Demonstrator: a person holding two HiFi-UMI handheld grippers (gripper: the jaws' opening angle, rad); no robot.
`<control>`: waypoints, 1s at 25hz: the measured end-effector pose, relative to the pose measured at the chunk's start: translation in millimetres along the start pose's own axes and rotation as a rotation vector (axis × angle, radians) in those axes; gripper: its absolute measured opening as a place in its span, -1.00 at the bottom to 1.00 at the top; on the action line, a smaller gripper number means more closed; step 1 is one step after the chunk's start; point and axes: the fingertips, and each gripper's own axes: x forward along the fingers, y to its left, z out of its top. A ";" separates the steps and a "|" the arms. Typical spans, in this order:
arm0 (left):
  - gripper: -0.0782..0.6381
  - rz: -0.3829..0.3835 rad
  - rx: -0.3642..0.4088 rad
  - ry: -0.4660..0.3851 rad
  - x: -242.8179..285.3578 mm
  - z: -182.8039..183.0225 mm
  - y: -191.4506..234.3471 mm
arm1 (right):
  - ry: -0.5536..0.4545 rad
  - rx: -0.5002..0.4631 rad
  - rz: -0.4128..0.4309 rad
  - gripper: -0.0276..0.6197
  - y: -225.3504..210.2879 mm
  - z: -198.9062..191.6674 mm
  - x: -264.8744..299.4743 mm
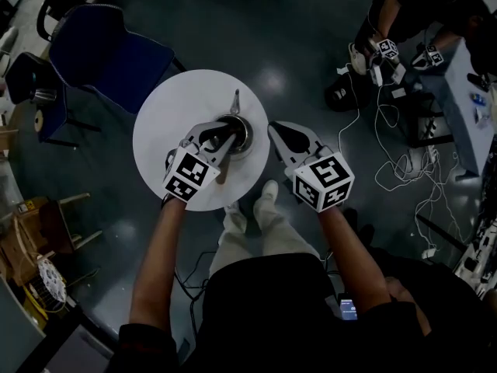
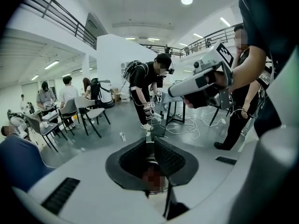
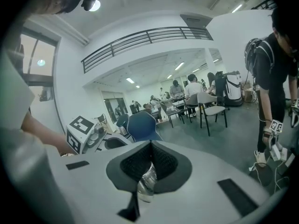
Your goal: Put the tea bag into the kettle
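Note:
A metal kettle [image 1: 244,136] with a thin spout [image 1: 235,99] stands in the middle of a small round white table [image 1: 167,115]. My left gripper [image 1: 228,132] hovers right over the kettle's top. In the left gripper view its jaws [image 2: 152,146] are shut on a reddish-brown knob [image 2: 152,176] with a metal rim under it, which looks like the kettle lid. My right gripper [image 1: 275,128] is held just right of the kettle, over the table's edge. It [image 3: 150,148] is shut on a crinkled silvery tea bag [image 3: 147,182] that hangs below the pads.
A blue chair [image 1: 109,53] stands behind the table at the left. Another person [image 1: 411,10] with grippers works at the upper right, above loose white cables [image 1: 400,158] on the floor. My shoes [image 1: 255,204] show under the table's near edge.

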 end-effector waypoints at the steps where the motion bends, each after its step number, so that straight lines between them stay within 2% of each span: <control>1: -0.61 0.008 -0.004 -0.006 -2.9 3.9 0.8 | 0.003 -0.007 0.002 -0.86 1.4 1.4 -1.0; 8: -0.69 0.058 -0.022 -0.061 -25.7 35.8 -0.4 | -0.006 -0.051 0.019 -0.86 11.0 21.7 -14.3; 17: -0.72 0.143 -0.085 -0.164 -49.9 79.5 -5.4 | -0.007 -0.168 0.076 -0.86 27.5 46.2 -31.5; 19: -0.73 0.167 -0.084 -0.177 -54.2 87.5 -8.8 | -0.016 -0.184 0.078 -0.86 25.8 53.7 -35.3; 25: -0.73 0.195 -0.157 -0.269 -60.8 117.4 -13.6 | -0.048 -0.180 0.083 -0.86 7.8 74.1 -41.7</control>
